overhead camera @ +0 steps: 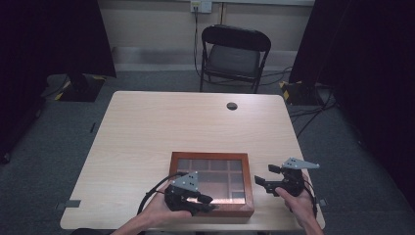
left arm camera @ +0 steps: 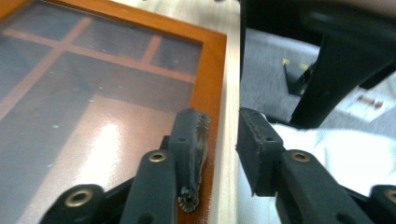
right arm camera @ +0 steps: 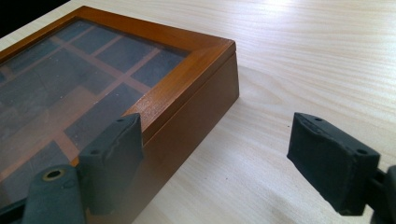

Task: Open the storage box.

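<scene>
Left gripper over box; upright

Overhead light falls evenly on the pale tabletop in the high view, while the room's sides sink into near-black behind dark curtains. The picture is soft and low in detail. A warm glare patch sits on the glass lid of the wooden box, seen again as a bright smear in the left gripper view, where the near jaws are blurred and the white cloth at right is blown out. In the right gripper view the tabletop's far edge washes out to white at top, the box casts a soft, short shadow beside its wall, and the left jaw is hazy and out of focus.
</scene>
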The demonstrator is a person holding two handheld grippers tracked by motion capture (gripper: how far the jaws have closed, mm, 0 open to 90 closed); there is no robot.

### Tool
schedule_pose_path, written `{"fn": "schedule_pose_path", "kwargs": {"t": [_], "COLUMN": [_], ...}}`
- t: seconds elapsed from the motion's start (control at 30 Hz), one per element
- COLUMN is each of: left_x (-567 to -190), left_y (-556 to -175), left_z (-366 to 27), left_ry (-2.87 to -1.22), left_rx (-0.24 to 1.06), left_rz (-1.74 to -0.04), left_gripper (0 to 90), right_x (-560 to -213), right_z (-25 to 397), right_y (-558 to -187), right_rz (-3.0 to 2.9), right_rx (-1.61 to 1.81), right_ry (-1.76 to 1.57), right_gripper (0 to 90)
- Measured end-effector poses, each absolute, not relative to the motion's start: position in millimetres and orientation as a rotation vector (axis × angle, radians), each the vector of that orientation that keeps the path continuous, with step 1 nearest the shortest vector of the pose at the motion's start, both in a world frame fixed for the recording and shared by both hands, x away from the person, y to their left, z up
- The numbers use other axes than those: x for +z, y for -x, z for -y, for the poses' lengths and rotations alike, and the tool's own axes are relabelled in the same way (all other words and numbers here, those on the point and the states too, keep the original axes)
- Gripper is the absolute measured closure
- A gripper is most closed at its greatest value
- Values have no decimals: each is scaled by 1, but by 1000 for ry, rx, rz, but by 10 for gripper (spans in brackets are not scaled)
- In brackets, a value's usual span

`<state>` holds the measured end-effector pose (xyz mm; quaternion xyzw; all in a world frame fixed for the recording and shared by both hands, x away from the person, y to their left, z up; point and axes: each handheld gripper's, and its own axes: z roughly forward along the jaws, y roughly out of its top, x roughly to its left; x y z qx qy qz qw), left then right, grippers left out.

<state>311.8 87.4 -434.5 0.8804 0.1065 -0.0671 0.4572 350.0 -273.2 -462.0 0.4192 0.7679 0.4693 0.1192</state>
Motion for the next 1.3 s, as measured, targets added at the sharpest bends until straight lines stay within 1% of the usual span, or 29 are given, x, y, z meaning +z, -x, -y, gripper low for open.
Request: {"fn": "schedule_pose_path", "kwargs": {"t": [0.17,0.27,0.33,0.43,0.5,0.6,0.7,0.97,1.1,1.3], "left_x": [-435,-436,-439,-438,-438,-438,-437,-435,-429,-420], "left_y": [-311,-311,-310,-309,-309,-307,-307,-311,-318,-322], "left_z": [-86,-85,-84,-83,-83,-82,-82,-82,-89,-90], "left_ry": [-2178,-2211,-2229,-2246,-2244,-2255,-2261,-2263,-2191,-2179], "left_rx": [-152,-119,-114,-74,-59,-18,-13,-61,-146,-172], "left_rz": [-250,-256,-244,-236,-241,-218,-212,-229,-272,-278], "left_gripper": [714,682,683,731,793,808,814,820,820,821], "right_x": [-462,-463,-463,-463,-464,-465,-465,-467,-468,-469], "right_z": [273,272,271,271,271,270,270,267,265,265], "right_y": [-350,-350,-350,-350,-350,-350,-350,-348,-347,-345], "right_rz": [-2251,-2258,-2261,-2262,-2261,-2275,-2280,-2319,-2344,-2381], "right_rx": [1377,1373,1372,1370,1369,1360,1350,1329,1302,1284], "right_ry": [-1222,-1217,-1215,-1220,-1219,-1212,-1213,-1193,-1172,-1156], "right_gripper": [170,170,170,170,170,170,170,170,168,177]}}
